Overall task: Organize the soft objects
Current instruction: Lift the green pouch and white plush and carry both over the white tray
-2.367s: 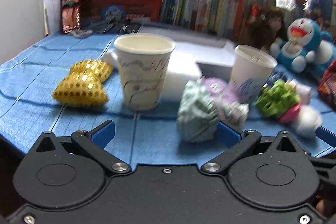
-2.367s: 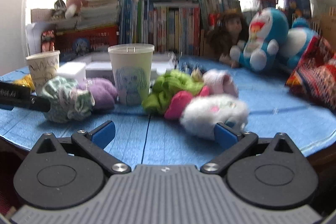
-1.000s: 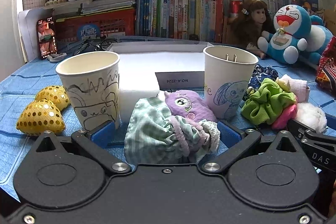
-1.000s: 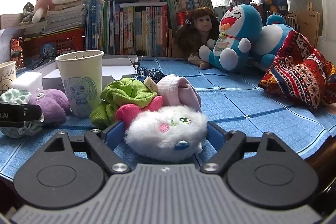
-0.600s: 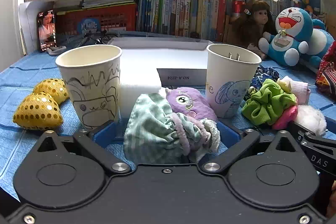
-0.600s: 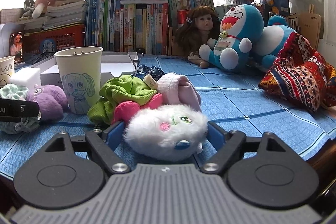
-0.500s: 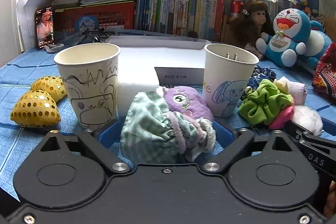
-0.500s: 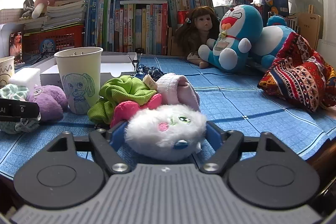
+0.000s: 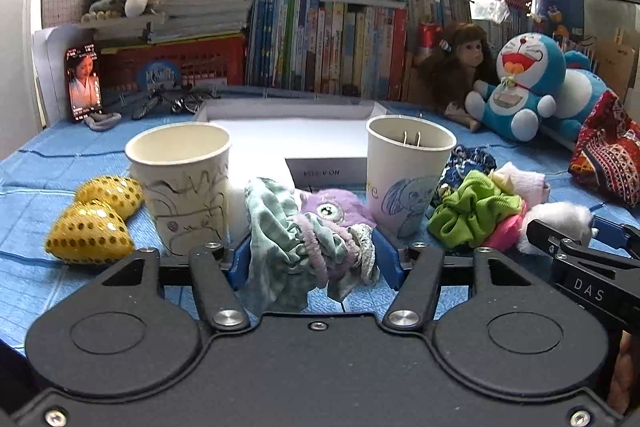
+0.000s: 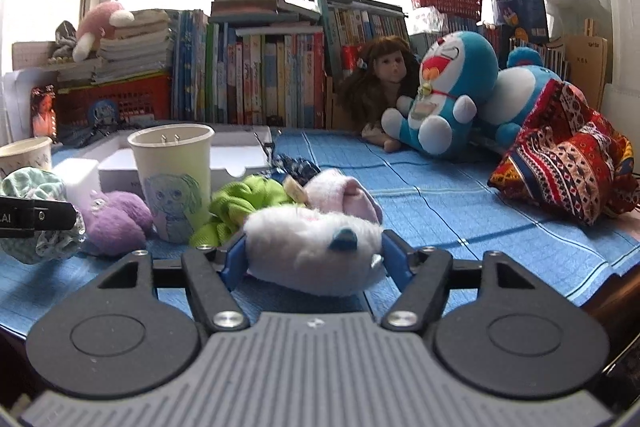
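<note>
Left gripper [image 9: 316, 259]: jaws closing, blue pads pressed into both flanks of a bunched green-checked scrunchie [image 9: 280, 227], gripped together with a lilac loop. The bundle sits directly between the fingers, near the front edge of the desk [image 9: 40, 163], its long axis running across the jaws. A purple one-eyed plush [image 9: 332, 211] lies just behind it, touching; whether it is caught in the grip cannot be told.

Right gripper [image 10: 312, 259]: jaws closing on a white fluffy plush [image 10: 308, 251], pads indenting both its ends. The plush lies crosswise between the fingers at the front edge, right of the pile.

Nearest receptacles: a doodled paper cup [image 9: 180, 183] stands just left of and behind the left gripper; a paper cup with a drawn character [image 10: 174, 179] stands between the two grippers, nearer the left gripper. Judgement: each load lies below a cup rim, so it must go up before it goes in.

Legible writing: "DAS" on the right gripper's body in the left view; partial "LAI" on the left gripper in the right view. A white box [image 9: 280, 131] label reads reversed, roughly "NO.A"; remainder illegible.
</note>
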`<state>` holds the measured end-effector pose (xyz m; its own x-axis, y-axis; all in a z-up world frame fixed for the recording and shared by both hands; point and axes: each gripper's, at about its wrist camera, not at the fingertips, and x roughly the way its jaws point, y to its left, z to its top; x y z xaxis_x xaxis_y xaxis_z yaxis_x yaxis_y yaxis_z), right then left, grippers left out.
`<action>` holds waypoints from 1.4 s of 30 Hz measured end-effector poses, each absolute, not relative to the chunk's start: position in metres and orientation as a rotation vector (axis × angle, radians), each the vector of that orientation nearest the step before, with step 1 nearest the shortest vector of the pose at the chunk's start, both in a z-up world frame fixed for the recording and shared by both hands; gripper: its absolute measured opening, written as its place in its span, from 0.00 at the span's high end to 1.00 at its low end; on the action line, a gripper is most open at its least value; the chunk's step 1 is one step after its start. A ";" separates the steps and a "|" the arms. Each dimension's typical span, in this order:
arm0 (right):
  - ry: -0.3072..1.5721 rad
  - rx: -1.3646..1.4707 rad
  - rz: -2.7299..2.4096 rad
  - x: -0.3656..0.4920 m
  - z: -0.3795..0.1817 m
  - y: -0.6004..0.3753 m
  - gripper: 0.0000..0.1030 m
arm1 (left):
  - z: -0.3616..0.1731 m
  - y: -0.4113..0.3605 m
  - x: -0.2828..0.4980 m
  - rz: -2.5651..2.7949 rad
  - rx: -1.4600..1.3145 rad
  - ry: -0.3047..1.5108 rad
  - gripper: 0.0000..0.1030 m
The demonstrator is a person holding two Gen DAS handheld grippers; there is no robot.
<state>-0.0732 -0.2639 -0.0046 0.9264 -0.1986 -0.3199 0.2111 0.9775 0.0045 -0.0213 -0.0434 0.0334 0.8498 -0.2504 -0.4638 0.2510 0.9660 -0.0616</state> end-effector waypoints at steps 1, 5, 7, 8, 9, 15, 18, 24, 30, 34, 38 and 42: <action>0.318 0.038 -0.205 -0.074 -0.003 -0.263 0.32 | 0.035 -0.042 -0.023 -0.265 -0.002 0.485 0.43; 0.303 0.033 -0.192 -0.076 0.001 -0.259 0.32 | 0.042 -0.035 -0.027 -0.268 -0.020 0.476 0.43; 0.299 0.040 -0.185 -0.076 0.003 -0.259 0.32 | 0.045 -0.033 -0.028 -0.271 -0.028 0.473 0.44; 0.300 0.044 -0.181 -0.076 0.004 -0.259 0.32 | 0.047 -0.031 -0.028 -0.273 -0.031 0.471 0.44; 0.299 0.050 -0.177 -0.076 0.005 -0.260 0.33 | 0.050 -0.031 -0.028 -0.277 -0.032 0.468 0.44; 0.293 0.092 -0.155 -0.075 0.013 -0.265 0.33 | 0.064 -0.029 -0.025 -0.310 -0.044 0.457 0.46; 0.288 0.119 -0.145 -0.074 0.018 -0.270 0.33 | 0.071 -0.027 -0.021 -0.321 -0.061 0.454 0.46; 0.275 0.201 -0.117 -0.068 0.031 -0.285 0.33 | 0.086 -0.019 -0.006 -0.357 -0.102 0.465 0.46; 0.250 0.245 -0.078 -0.056 0.056 -0.301 0.33 | 0.113 -0.002 0.019 -0.365 -0.149 0.463 0.47; 0.233 0.292 -0.036 -0.043 0.074 -0.311 0.33 | 0.134 0.008 0.042 -0.378 -0.171 0.471 0.47; 0.246 0.333 0.009 -0.021 0.090 -0.317 0.33 | 0.153 0.017 0.069 -0.432 -0.226 0.508 0.47; 0.307 0.390 0.089 0.015 0.105 -0.321 0.33 | 0.166 0.014 0.097 -0.421 -0.205 0.543 0.47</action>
